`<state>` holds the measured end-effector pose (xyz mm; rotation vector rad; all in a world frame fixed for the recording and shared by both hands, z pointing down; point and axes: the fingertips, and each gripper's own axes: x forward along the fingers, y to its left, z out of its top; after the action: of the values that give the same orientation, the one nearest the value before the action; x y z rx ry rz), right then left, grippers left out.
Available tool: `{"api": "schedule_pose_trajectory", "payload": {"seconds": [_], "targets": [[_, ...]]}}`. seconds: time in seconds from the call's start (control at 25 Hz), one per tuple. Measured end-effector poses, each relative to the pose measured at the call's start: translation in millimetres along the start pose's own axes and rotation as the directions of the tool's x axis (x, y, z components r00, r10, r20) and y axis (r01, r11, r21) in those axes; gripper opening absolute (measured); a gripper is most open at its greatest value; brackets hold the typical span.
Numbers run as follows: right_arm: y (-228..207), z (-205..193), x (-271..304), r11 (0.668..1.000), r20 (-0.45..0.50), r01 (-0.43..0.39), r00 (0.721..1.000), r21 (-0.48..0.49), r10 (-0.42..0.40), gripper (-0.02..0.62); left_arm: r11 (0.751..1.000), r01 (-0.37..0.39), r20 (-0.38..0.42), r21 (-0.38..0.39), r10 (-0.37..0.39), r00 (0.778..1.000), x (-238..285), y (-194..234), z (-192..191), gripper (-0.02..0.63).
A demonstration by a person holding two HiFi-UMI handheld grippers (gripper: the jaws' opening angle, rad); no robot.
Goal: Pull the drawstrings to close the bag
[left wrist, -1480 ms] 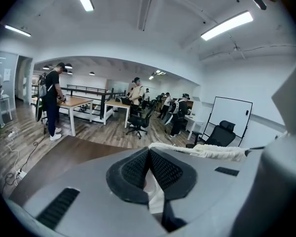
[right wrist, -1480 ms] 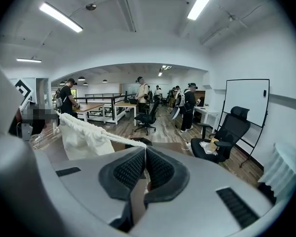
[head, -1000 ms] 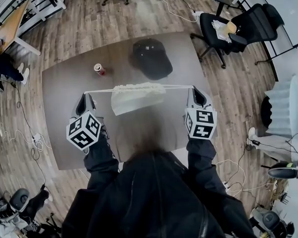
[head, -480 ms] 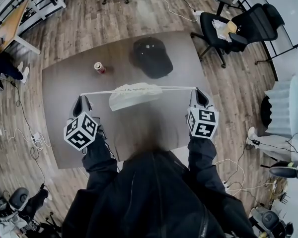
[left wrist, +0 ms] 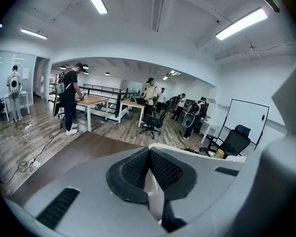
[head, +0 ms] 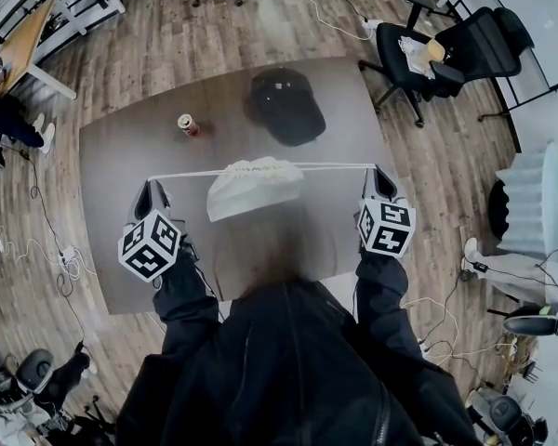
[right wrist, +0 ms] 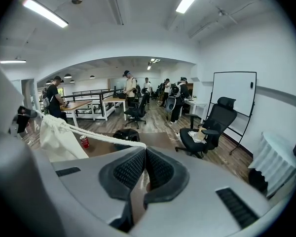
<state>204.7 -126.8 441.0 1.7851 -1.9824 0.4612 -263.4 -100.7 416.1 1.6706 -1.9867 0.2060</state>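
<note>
A cream drawstring bag (head: 256, 186) hangs over the brown table (head: 121, 156), its mouth gathered tight along a taut white drawstring (head: 191, 174). My left gripper (head: 152, 188) is shut on the cord's left end, and my right gripper (head: 378, 175) is shut on the right end. In the left gripper view the jaws (left wrist: 149, 152) are pressed together, with the drawstring (left wrist: 192, 150) running off to the right. From the shut right jaws (right wrist: 144, 149) the drawstring (right wrist: 98, 136) stretches left to the bag (right wrist: 56, 142).
A red can (head: 187, 124) and a black cap (head: 286, 106) lie on the far half of the table. A black office chair (head: 428, 59) stands past the right corner. Desks and several people fill the room behind.
Both grippers have moved outward, the right one more. The cord has stretched longer and the bag's mouth has bunched narrower.
</note>
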Motion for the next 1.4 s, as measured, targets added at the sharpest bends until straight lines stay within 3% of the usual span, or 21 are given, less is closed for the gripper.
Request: {"api": "schedule_pose_trajectory", "payload": {"seconds": [0.48,0.72,0.88,1.12,1.4], "targets": [[-14,-21,0,0.999,-0.044,0.022,0.999,0.027,-0.021,0.025,0.999,-0.04,-0.043,-0.03,0.039,0.998,3,23,-15,0.034],[-15,-19,-3,0.999,-0.05,-0.028,0.998,0.025,0.029,0.025,0.999,0.045,-0.115,0.02,-0.043,0.993,9,6,-30,0.034],[7,-22,14,0.996,-0.088,-0.089,0.992,0.0,0.089,0.025,0.994,0.094,-0.169,0.058,-0.083,0.982,27,-7,-51,0.034],[50,-42,49,0.977,-0.172,-0.203,0.967,-0.065,0.189,0.025,0.985,0.131,-0.264,0.111,-0.098,0.96,63,-25,-88,0.034],[81,-91,90,0.946,-0.303,-0.312,0.913,-0.084,0.274,0.025,0.979,0.153,-0.39,0.138,-0.088,0.917,98,-22,-148,0.035]]}}
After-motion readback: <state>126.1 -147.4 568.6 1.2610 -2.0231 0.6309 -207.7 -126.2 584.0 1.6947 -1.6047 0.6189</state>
